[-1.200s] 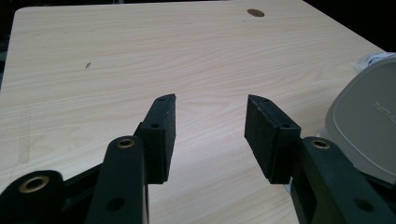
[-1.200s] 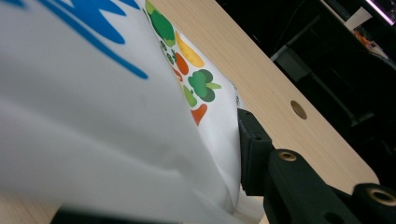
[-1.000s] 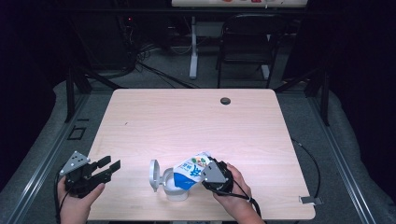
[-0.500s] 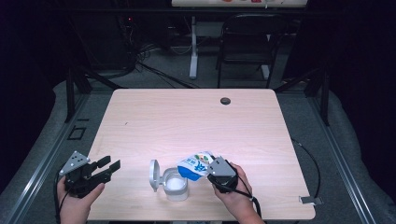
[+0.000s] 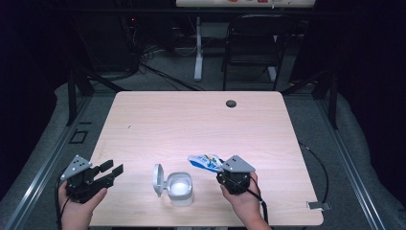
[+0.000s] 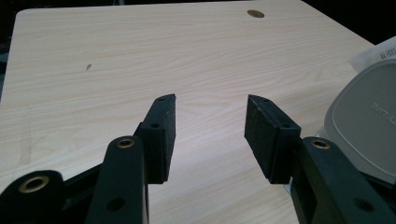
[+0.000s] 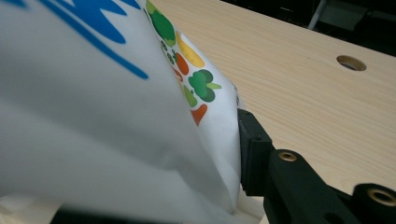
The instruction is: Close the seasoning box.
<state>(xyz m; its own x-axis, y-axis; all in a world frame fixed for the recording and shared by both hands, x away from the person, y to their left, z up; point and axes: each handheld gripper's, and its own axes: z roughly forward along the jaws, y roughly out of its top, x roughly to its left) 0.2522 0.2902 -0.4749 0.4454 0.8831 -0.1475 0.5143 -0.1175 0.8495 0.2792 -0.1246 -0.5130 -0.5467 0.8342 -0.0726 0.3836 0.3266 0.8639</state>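
Pouch (image 7: 116,116) print shows close; high view adds container (image 5: 180,188).

We see the left gripper (image 5: 109,173) at the table's (image 5: 201,120) near left corner, its jaws apart over bare tabletop. Just right of those jaws stands the tub (image 5: 180,189), its lid (image 5: 158,179) upright on the side nearest them. Right of the tub, the right gripper (image 5: 225,173) has the pouch (image 5: 205,161) between its jaws, sticking out leftward. The hole (image 5: 231,103) lies far ahead of both jaw pairs.
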